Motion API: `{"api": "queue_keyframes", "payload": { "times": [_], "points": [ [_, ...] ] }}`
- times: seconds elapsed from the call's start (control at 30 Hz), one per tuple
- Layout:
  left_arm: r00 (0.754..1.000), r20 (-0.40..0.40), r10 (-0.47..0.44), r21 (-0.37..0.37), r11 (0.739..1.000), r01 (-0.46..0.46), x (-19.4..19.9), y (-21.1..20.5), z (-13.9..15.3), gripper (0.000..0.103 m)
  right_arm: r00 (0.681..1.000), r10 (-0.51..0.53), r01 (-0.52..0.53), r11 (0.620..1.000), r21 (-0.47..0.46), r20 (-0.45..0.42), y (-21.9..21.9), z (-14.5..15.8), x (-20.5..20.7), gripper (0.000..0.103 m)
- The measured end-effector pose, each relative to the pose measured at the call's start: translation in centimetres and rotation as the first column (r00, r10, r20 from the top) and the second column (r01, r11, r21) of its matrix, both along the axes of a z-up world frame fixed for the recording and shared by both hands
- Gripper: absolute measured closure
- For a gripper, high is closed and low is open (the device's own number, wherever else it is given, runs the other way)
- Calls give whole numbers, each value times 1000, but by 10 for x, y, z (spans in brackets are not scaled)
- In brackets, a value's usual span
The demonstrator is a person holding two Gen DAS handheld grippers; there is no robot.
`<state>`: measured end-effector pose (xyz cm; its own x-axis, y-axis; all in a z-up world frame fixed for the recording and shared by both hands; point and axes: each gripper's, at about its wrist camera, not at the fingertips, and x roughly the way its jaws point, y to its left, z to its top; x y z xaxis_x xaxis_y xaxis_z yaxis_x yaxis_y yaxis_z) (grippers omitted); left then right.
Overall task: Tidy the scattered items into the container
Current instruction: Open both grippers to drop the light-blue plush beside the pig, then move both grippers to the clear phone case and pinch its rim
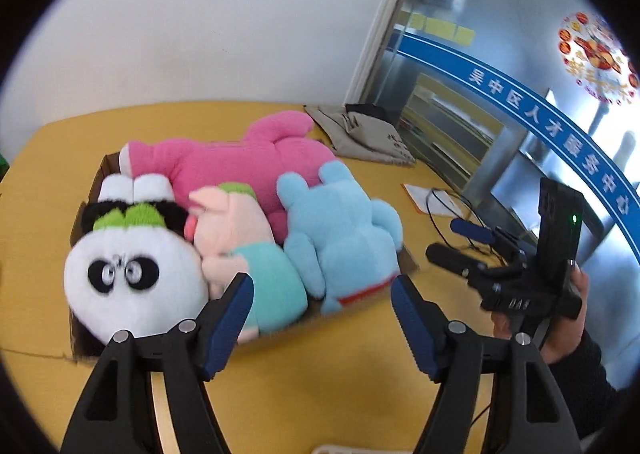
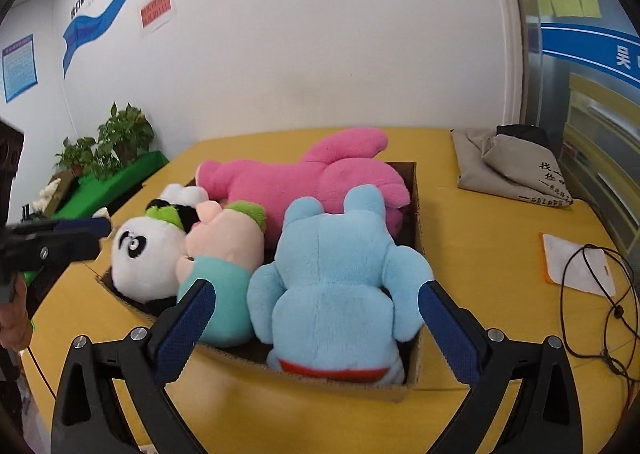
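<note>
Your left gripper (image 1: 322,324) and right gripper (image 2: 316,328) both stand apart, empty. Four plush toys overfill the cardboard box (image 2: 416,384); the near blue plush (image 2: 336,286) could topple out if nudged.

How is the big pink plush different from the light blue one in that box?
The pink plush lies stretched along the far side of the cardboard box; the light blue plush sits bunched at the near corner. The pink one is one plain color; the blue one shows a red band at its base. Both are soft toys inside the box.
</note>
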<state>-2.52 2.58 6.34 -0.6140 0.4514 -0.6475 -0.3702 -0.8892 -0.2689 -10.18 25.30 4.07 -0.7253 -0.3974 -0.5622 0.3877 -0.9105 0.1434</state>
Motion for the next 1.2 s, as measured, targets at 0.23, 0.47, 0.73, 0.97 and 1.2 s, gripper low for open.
{"api": "queue_keyframes", "payload": {
  "times": [0.23,0.47,0.73,0.97,1.2],
  "points": [
    [991,130,-40,-75,996,50,40,-17,-68,32,986,113,-113,994,-7,120,12,-49,75,0],
    [960,277,-51,-61,996,71,63,-23,-127,32,958,159,-186,978,97,237,-5,-110,150,0],
    [925,374,-65,-55,994,93,82,-12,-164,37,928,80,-98,995,30,363,-7,-144,175,1],
    [920,391,-31,-81,994,68,90,-9,-173,81,940,58,-128,973,190,337,-22,-152,179,33],
    [912,410,-9,-107,993,58,104,-1,-173,96,946,118,-188,958,215,301,-31,-150,166,90]
  ]
}}
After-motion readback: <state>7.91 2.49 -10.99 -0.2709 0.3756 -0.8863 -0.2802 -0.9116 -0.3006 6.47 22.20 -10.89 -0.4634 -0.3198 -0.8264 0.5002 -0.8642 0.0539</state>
